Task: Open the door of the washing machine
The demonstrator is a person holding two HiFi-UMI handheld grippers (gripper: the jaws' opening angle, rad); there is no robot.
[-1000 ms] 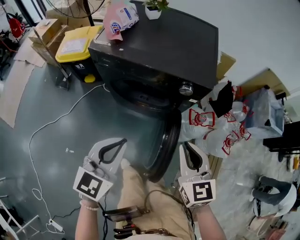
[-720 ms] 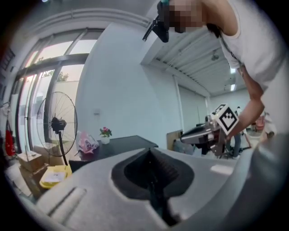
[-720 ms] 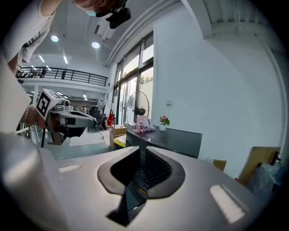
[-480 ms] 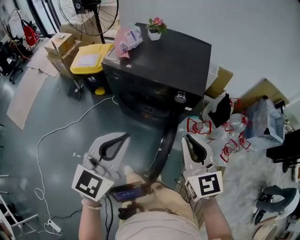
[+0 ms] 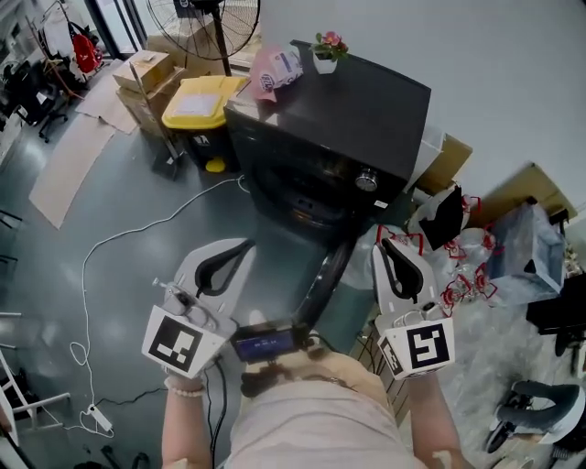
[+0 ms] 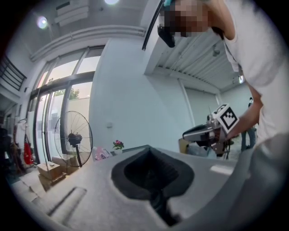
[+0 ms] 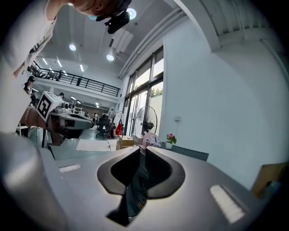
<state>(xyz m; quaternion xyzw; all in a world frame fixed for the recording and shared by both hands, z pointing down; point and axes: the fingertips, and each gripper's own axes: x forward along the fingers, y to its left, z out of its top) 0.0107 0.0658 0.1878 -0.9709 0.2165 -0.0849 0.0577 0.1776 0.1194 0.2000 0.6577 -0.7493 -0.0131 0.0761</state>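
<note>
— Where does the washing machine (image 5: 366, 105) stand?
— Ahead, against the wall. A potted plant (image 5: 326, 55) sits at the back of its top, with a bag (image 5: 275, 73) to its left.
— And the door (image 5: 325, 279)?
— Out toward the person, edge-on, between the left gripper (image 5: 247, 244) and right gripper (image 5: 386, 242).
— What's to the left of the machine?
— A lidded bin (image 5: 203, 101) just beside it, cardboard boxes (image 5: 146, 73) further left, a standing fan (image 5: 197, 18) behind. A cable (image 5: 160, 226) runs across the floor in front.
— Right?
— Plastic bags (image 5: 458, 275) are heaped beside it.

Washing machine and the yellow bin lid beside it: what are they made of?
The washing machine looks like dark painted metal: flat, smooth panels with a dull sheen. The yellow bin lid looks like moulded plastic, evenly coloured with rounded edges, though that's only a guess.
</note>
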